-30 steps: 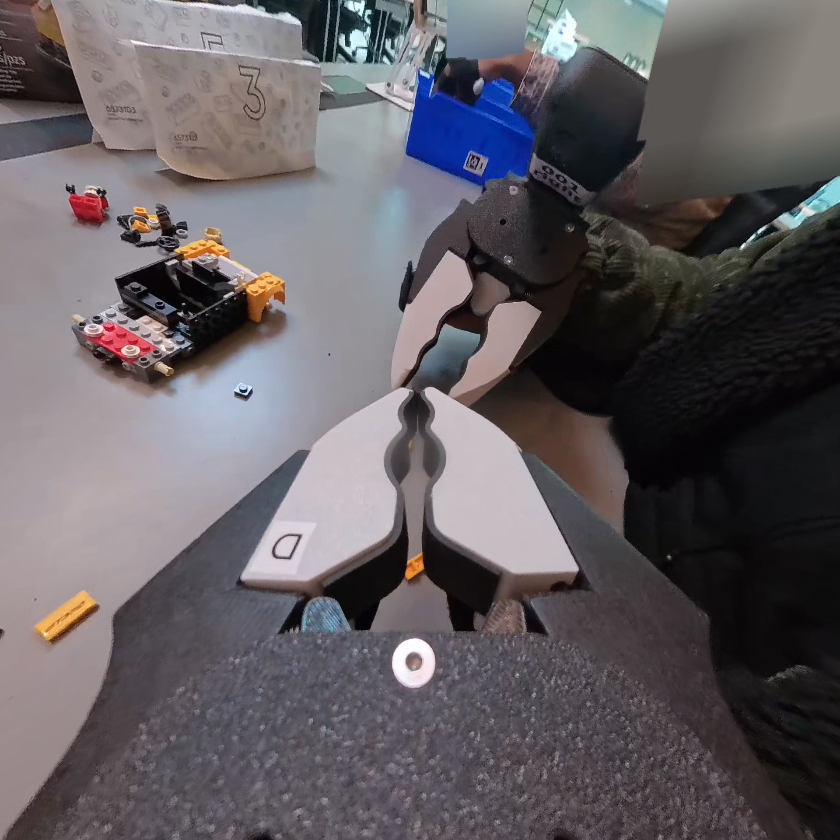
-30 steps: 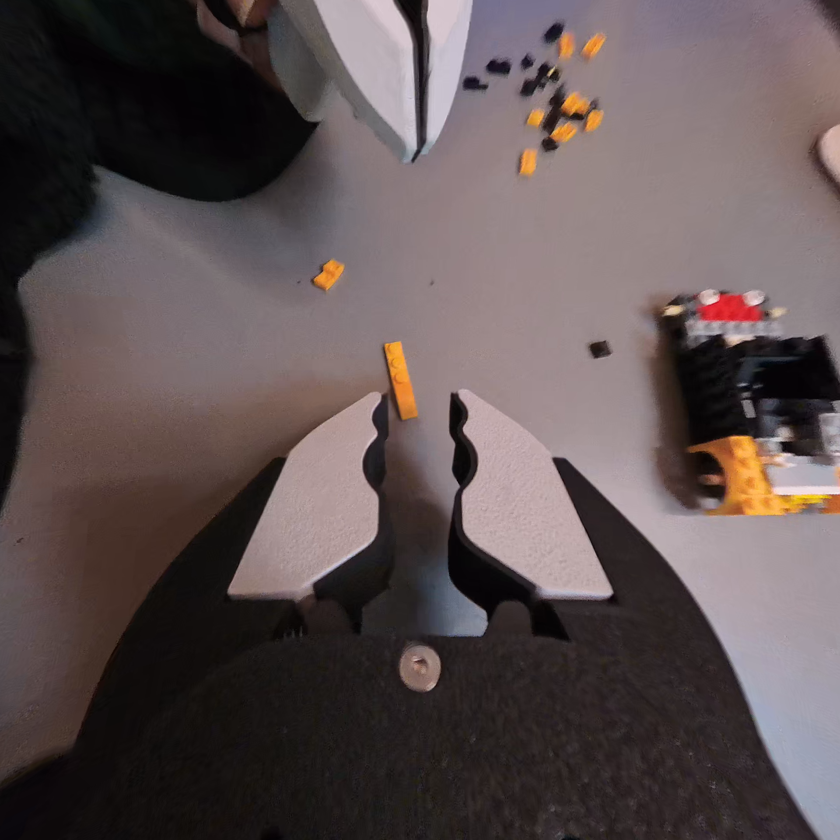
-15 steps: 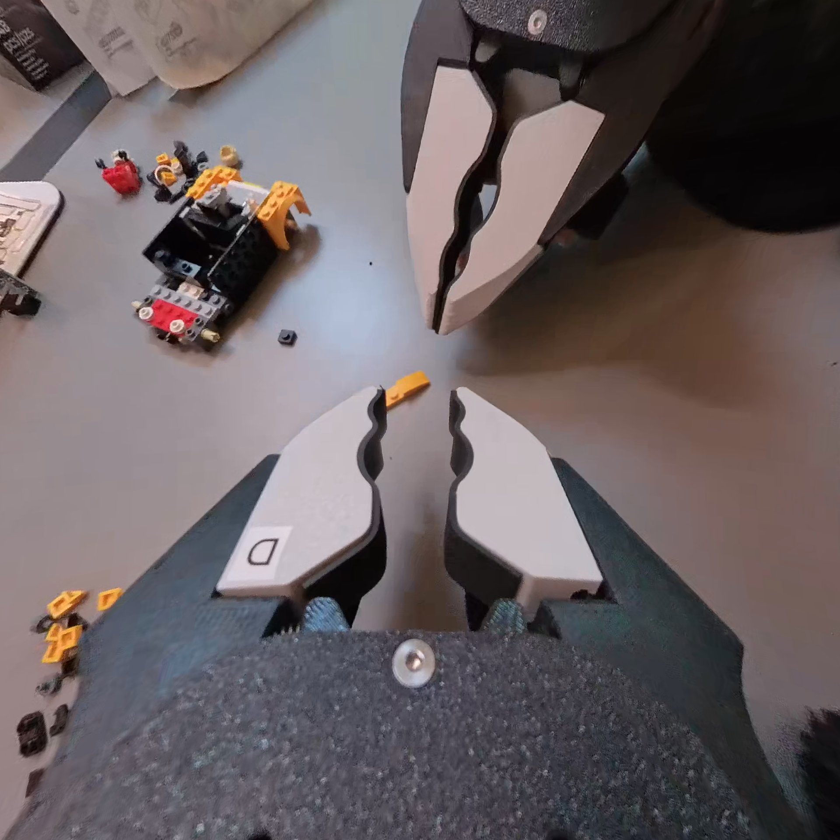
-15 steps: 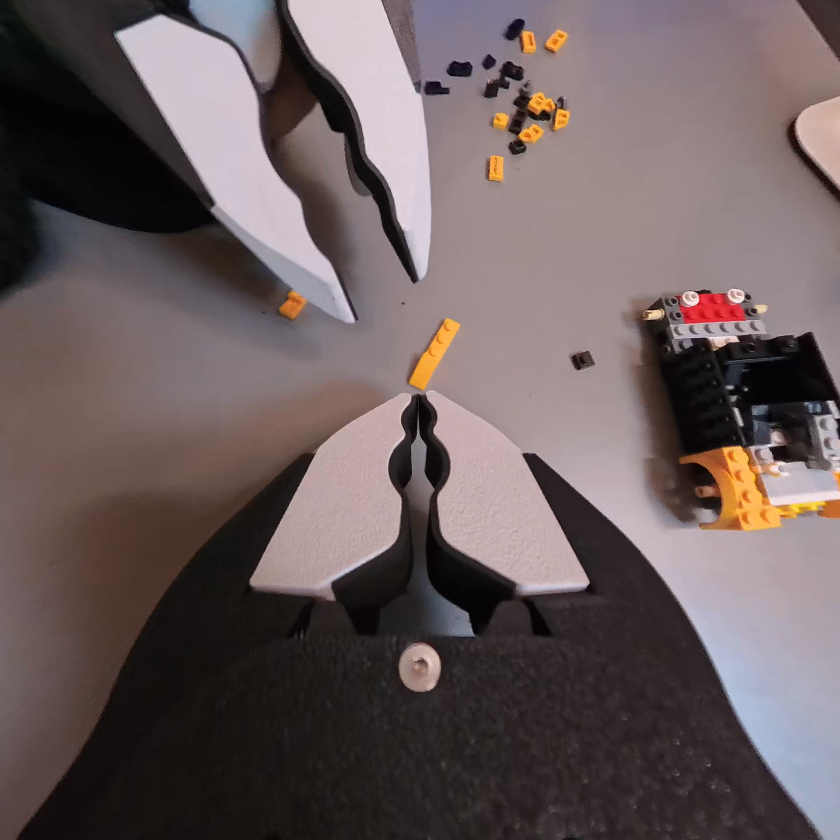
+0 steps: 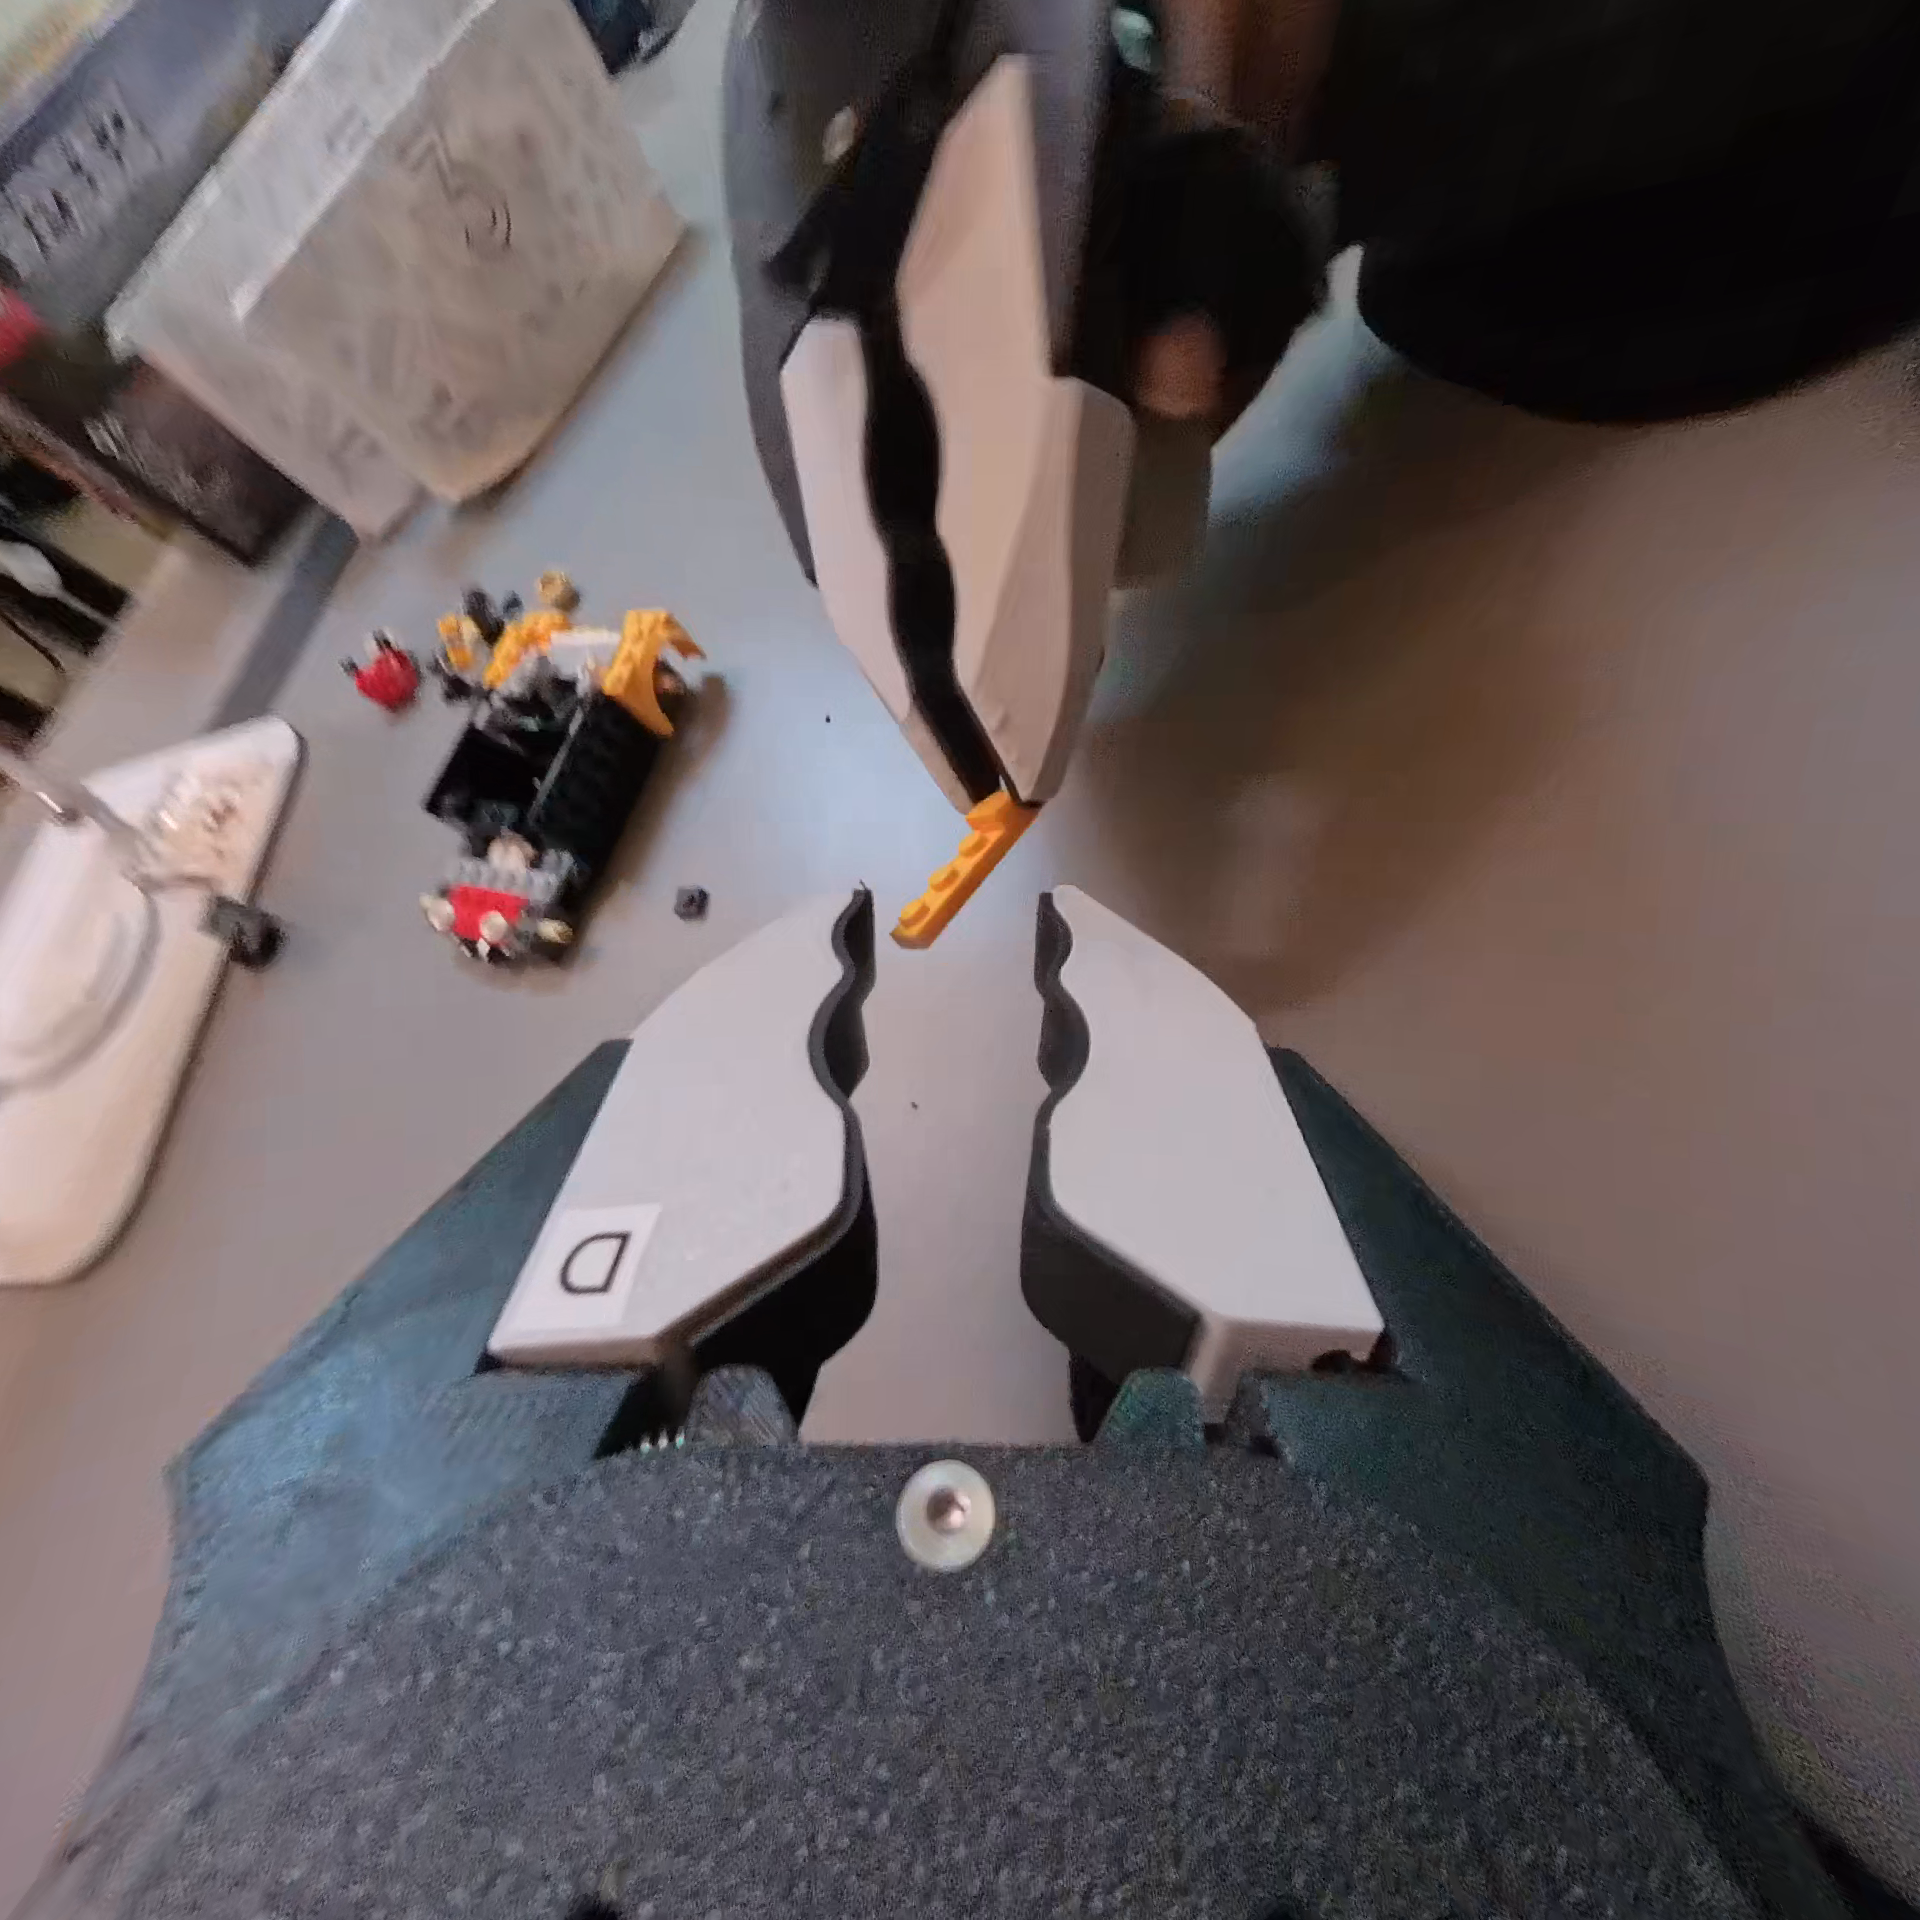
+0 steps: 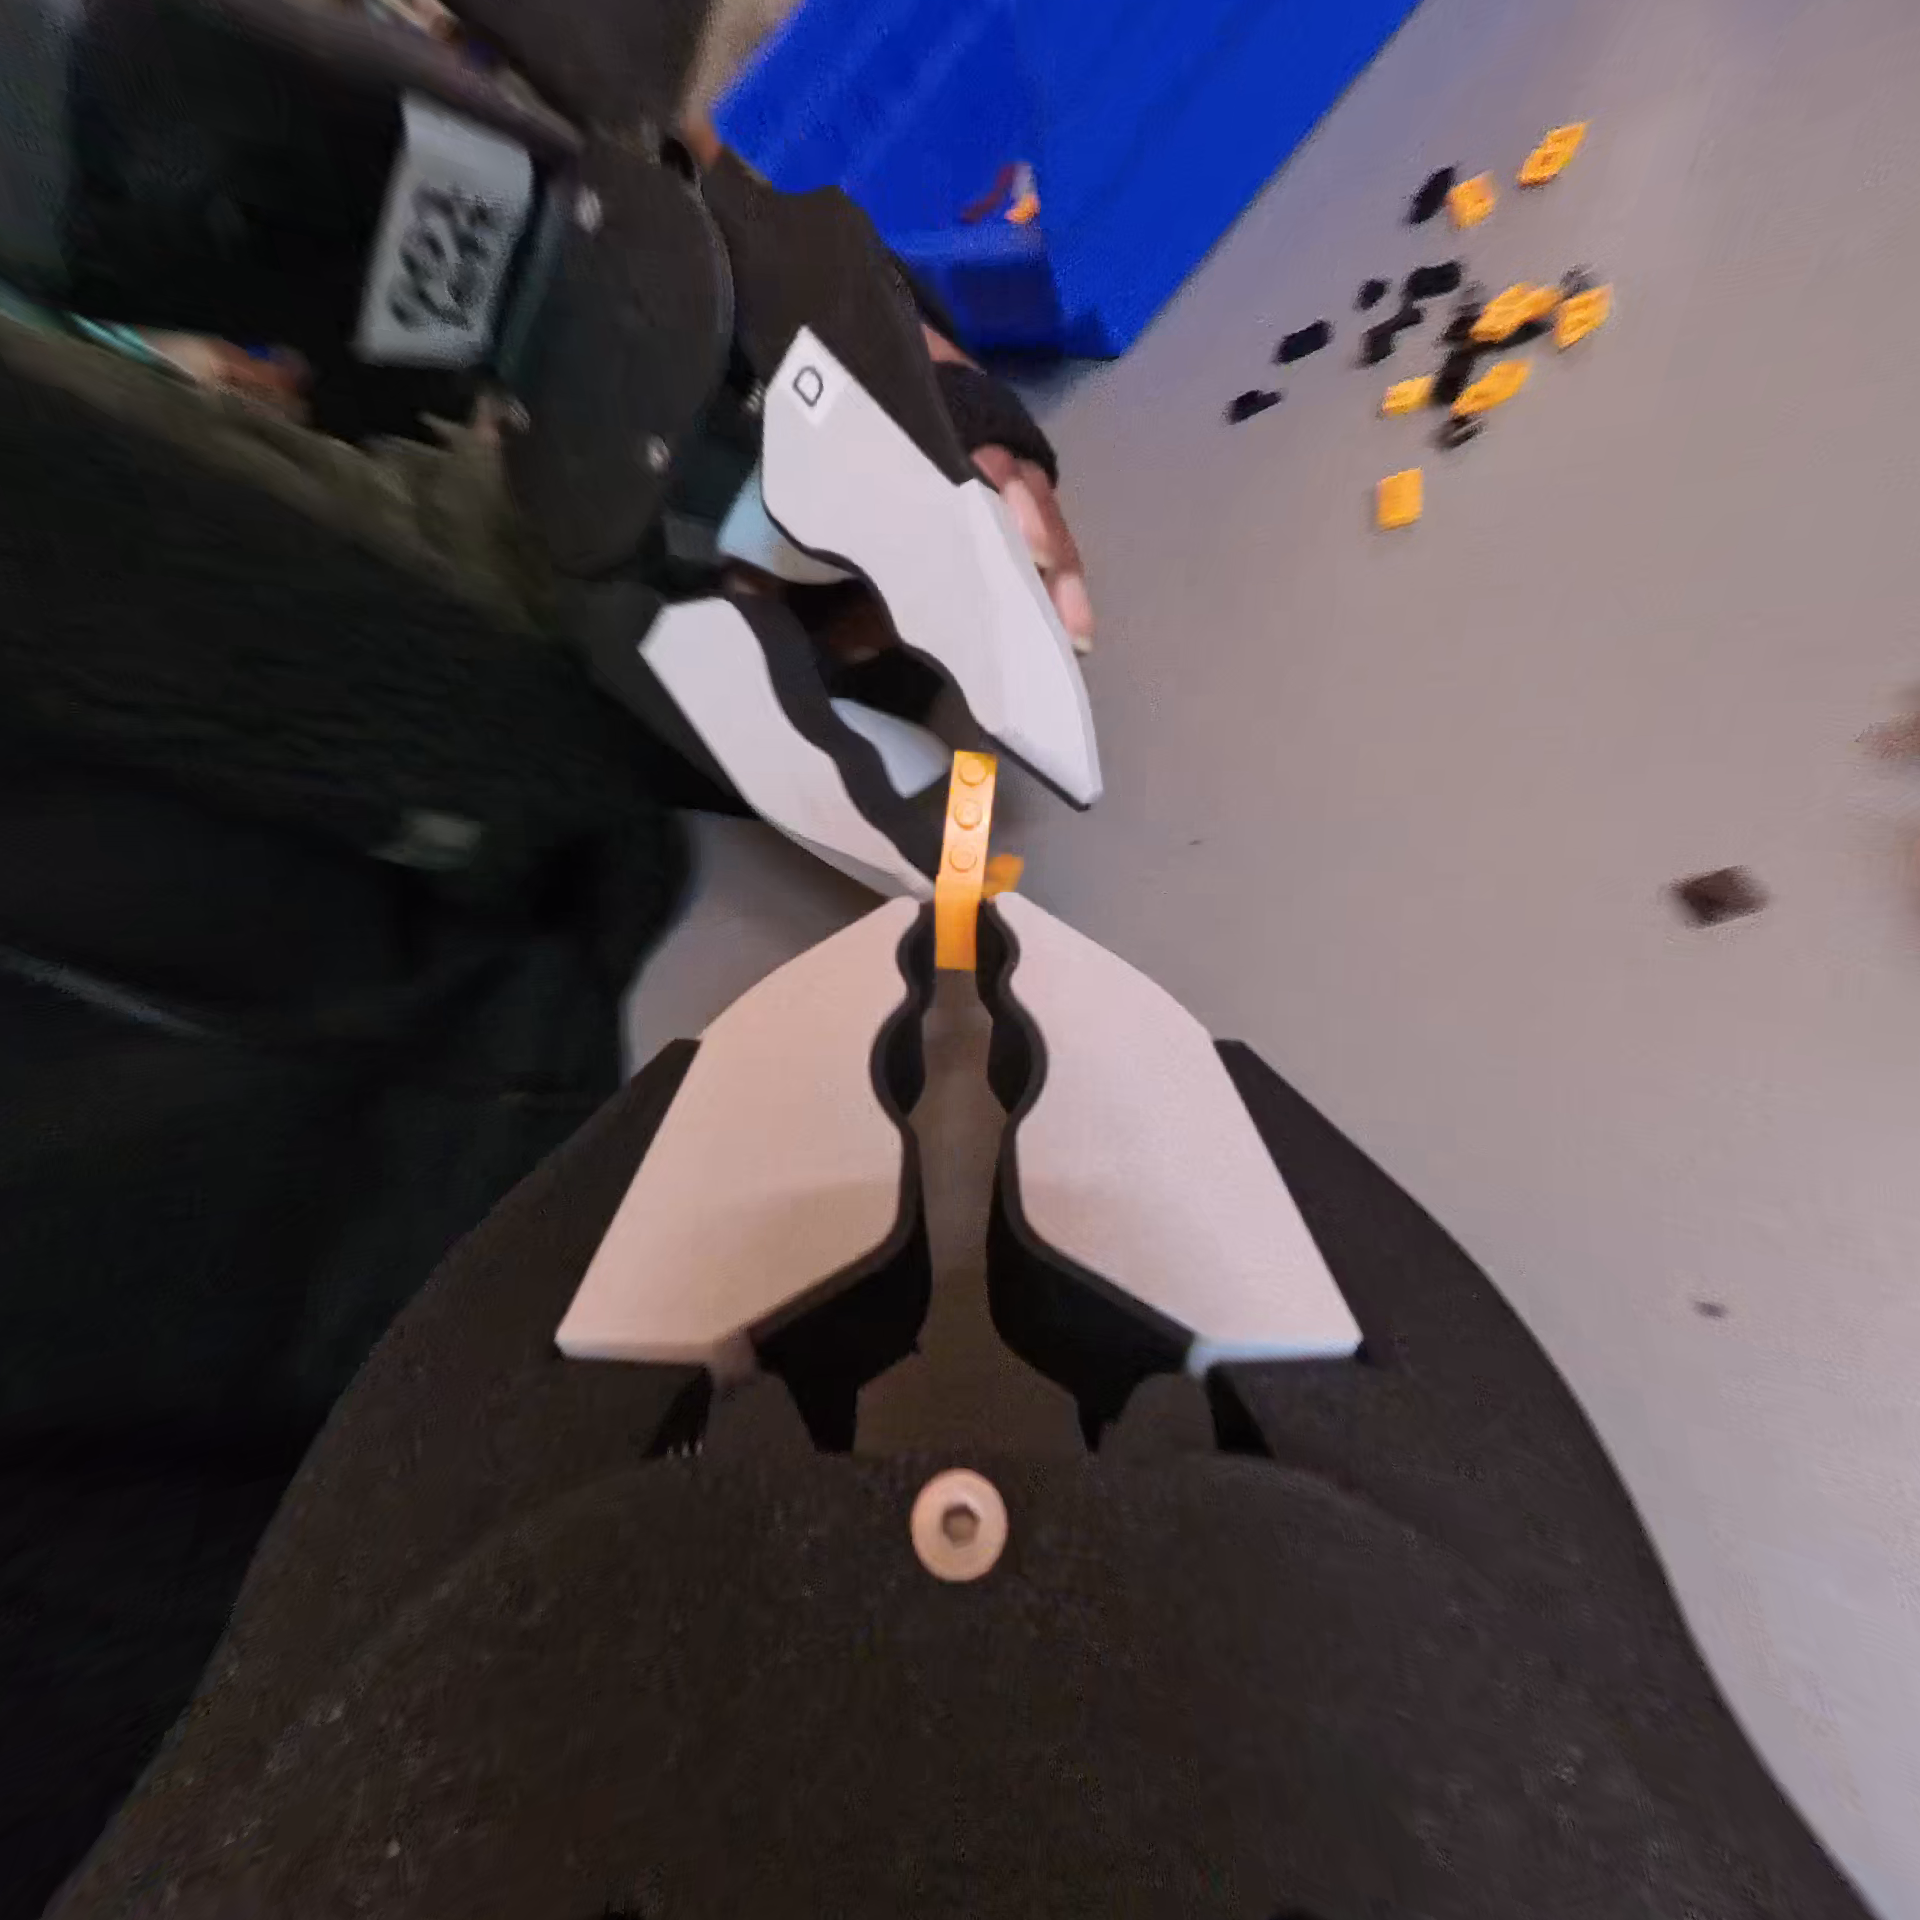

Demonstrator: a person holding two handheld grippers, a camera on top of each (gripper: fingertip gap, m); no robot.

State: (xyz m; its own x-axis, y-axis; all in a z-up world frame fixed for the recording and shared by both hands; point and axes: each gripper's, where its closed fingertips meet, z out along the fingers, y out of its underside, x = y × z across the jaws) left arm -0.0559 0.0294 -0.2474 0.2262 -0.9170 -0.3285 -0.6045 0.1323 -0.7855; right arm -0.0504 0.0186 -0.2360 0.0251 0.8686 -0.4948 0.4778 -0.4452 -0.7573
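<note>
Right claw (image 6: 954, 914) pinches orange plate (image 6: 964, 831) by one end; far end pokes between open left claw (image 5: 951, 899) fingers, untouched.

a grey bench (image 5: 1455, 727) carries a half-built brick model (image 5: 551, 790), black with orange, grey and red parts, with one small black piece (image 5: 690, 902) just beside it and a small red piece (image 5: 387, 677) near its far end. pale printed paper bags (image 5: 405, 249) stand behind it, and a white tray (image 5: 94, 997) lies at the left edge. elsewhere a scatter of small orange and black pieces (image 6: 1475, 332) lies near a blue bin (image 6: 1039, 135).
</note>
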